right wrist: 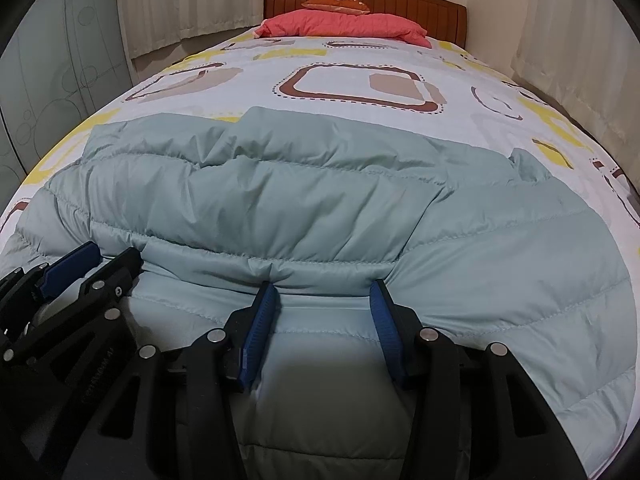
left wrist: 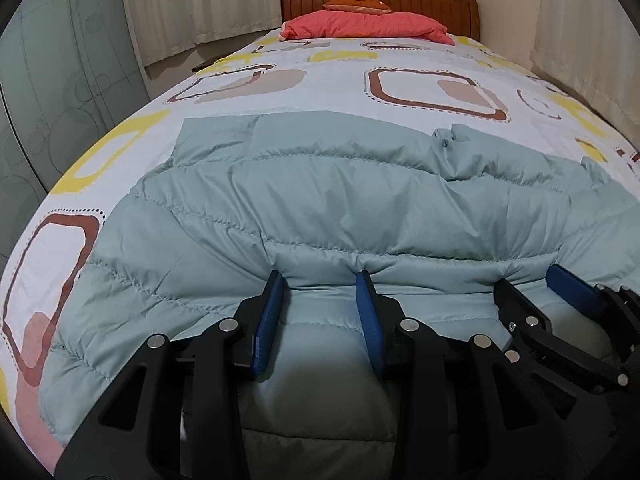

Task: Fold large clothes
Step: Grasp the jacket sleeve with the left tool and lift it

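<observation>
A pale green quilted down jacket [left wrist: 340, 200] lies spread across the near end of the bed; it also fills the right wrist view [right wrist: 320, 200]. My left gripper [left wrist: 322, 284] has its blue-padded fingers apart, with a puffy fold of the jacket's near edge between them. My right gripper [right wrist: 322, 292] stands the same way, fingers apart around the jacket's near fold. The two grippers are side by side: the right one shows at the right in the left wrist view [left wrist: 560, 292], the left one at the left in the right wrist view [right wrist: 80, 264].
The bed has a white sheet [left wrist: 320, 88] with brown and yellow squares. A red pillow [left wrist: 368, 26] and an orange cushion [left wrist: 358, 2] lie by the wooden headboard [left wrist: 432, 0]. Curtains hang on both sides and a glass wardrobe [left wrist: 60, 80] stands at the left.
</observation>
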`<state>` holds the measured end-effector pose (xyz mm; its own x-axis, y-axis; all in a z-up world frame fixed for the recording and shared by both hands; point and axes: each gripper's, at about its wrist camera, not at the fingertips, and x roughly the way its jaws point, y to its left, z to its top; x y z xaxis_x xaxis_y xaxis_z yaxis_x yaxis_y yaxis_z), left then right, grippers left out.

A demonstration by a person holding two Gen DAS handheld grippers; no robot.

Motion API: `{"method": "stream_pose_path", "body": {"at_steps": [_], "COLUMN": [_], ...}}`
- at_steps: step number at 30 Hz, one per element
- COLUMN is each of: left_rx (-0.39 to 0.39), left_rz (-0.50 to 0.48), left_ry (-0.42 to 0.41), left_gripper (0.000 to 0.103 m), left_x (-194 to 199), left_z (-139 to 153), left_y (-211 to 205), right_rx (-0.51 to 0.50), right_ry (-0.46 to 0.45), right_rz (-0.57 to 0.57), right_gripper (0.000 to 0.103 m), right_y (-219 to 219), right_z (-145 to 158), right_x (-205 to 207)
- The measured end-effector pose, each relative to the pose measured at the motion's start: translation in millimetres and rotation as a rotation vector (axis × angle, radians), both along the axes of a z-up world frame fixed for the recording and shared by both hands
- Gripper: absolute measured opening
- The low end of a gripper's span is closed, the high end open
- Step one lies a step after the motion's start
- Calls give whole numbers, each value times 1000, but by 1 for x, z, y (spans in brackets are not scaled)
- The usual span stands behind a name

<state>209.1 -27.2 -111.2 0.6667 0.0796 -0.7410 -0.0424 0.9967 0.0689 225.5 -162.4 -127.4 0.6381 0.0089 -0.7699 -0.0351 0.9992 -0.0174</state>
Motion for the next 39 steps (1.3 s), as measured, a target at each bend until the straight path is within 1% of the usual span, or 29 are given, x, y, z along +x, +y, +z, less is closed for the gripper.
{"method": "stream_pose_path", "body": {"at_steps": [3, 8, 12, 14, 16, 18, 19, 20, 22, 24, 28, 30, 32, 33, 34, 35, 36, 37, 38, 39], "left_rx": [-25, -97, -117, -163, -242, -302, -327, -342, -380, -438, -587, -616, -630, -641, -650, -645, -628, -613, -610, -602], "left_rz": [-3, 9, 58, 110, 172, 223, 253, 267, 280, 265, 211, 194, 150, 137, 125, 116, 105, 76, 57, 51], "left_ry": [-3, -3, -18, -19, -22, -30, -32, -33, -23, -7, 52, 51, 51, 50, 51, 53, 48, 38, 34, 21], "left_gripper": [37, 40, 59, 63, 65, 72, 74, 76, 77, 77, 78, 80, 80, 77, 65, 58, 47, 39, 29, 23], "left_x": [-2, -12, -23, -27, -32, -36, -37, -38, -37, -34, -24, -20, -16, -15, -15, -15, -16, -15, -16, -16], "left_z": [4, 15, 24, 27, 29, 29, 28, 27, 21, 15, -5, -10, -12, -13, -14, -15, -14, -11, -10, -7], "left_y": [4, 23, 50, 74, 102, 125, 139, 146, 160, 168, 173, 172, 169, 166, 163, 159, 156, 150, 146, 145], "right_rx": [-2, -5, -13, -22, -26, -25, -25, -26, -27, -26, -26, -26, -27, -28, -27, -28, -29, -31, -32, -33], "right_ry": [-5, -12, -17, -21, -23, -23, -24, -24, -24, -24, -24, -24, -24, -25, -24, -25, -26, -27, -27, -28], "right_rz": [0, 0, -1, -1, -1, -2, -2, -2, -1, -1, -1, -1, -1, -1, -1, -2, -2, -2, -3, -4], "right_gripper": [49, 49, 49, 49, 50, 50, 50, 50, 50, 50, 50, 50, 50, 50, 50, 50, 50, 50, 50, 50], "right_y": [0, 1, 3, 5, 5, 6, 6, 6, 6, 6, 5, 5, 5, 6, 5, 6, 6, 6, 6, 6], "right_z": [0, 1, 2, 2, 2, 2, 3, 3, 3, 2, 2, 2, 2, 2, 2, 3, 3, 4, 5, 5], "right_x": [-1, -3, -4, -4, -5, -5, -5, -5, -5, -5, -4, -5, -5, -5, -5, -5, -5, -5, -4, -4]}}
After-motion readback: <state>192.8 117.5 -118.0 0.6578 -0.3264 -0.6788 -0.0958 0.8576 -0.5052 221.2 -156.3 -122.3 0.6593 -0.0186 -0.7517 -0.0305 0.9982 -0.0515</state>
